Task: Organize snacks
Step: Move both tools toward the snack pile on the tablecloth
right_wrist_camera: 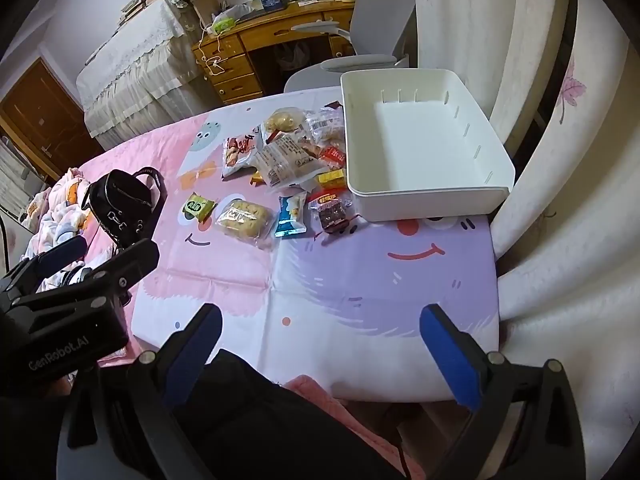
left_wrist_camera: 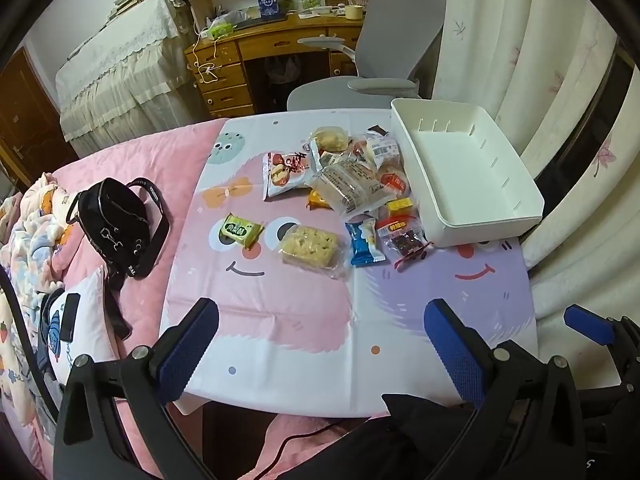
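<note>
Several wrapped snacks lie in a loose heap on a pink and lilac cartoon mat. Apart from the heap lie a green packet, a pale cracker pack, a blue packet and a dark red pack. An empty white bin stands right of them. My left gripper and right gripper hover open over the mat's near edge, both empty.
A black strapped bag lies on the pink bedding left of the mat. A grey chair and a wooden desk stand beyond. Curtains hang at the right. The left gripper's body shows at the right wrist view's left.
</note>
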Demonstrator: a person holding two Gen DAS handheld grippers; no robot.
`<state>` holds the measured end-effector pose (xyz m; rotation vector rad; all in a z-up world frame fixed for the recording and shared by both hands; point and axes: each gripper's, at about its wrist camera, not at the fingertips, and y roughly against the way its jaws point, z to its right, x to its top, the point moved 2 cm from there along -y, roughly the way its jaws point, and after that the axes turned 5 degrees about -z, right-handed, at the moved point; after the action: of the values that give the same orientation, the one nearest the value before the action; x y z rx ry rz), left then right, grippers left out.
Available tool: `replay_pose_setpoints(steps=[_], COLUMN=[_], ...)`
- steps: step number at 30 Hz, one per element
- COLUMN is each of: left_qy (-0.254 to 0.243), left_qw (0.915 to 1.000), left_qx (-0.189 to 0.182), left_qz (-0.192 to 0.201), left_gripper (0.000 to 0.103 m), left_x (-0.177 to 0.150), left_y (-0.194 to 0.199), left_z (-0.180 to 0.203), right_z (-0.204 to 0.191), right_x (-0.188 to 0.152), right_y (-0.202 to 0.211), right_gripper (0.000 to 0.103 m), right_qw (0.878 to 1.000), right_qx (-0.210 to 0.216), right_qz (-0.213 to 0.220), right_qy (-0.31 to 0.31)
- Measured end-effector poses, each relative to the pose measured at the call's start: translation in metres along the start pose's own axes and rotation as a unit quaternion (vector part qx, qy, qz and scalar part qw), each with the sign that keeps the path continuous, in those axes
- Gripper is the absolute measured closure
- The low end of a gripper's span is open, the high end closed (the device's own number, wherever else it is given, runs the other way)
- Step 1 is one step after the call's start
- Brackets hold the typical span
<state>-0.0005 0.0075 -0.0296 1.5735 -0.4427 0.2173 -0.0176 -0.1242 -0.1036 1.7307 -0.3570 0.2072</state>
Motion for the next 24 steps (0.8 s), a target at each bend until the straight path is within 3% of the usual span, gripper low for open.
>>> replay_pose_setpoints(steps=[24], left_qy=[-0.006], left_qw=[0.9998], left_qx=[-0.019], left_qz=[0.001], left_gripper=[0.001], left_x=[0.005], left_y=[-0.008], left_z=[-0.042], right_z=[-0.037], right_x=[0.004], right_y=[-0.011], right_gripper=[0.005], right_qw=[1.0], right_qx=[-0.012], right_qz=[-0.006], right_qy=[-0.004])
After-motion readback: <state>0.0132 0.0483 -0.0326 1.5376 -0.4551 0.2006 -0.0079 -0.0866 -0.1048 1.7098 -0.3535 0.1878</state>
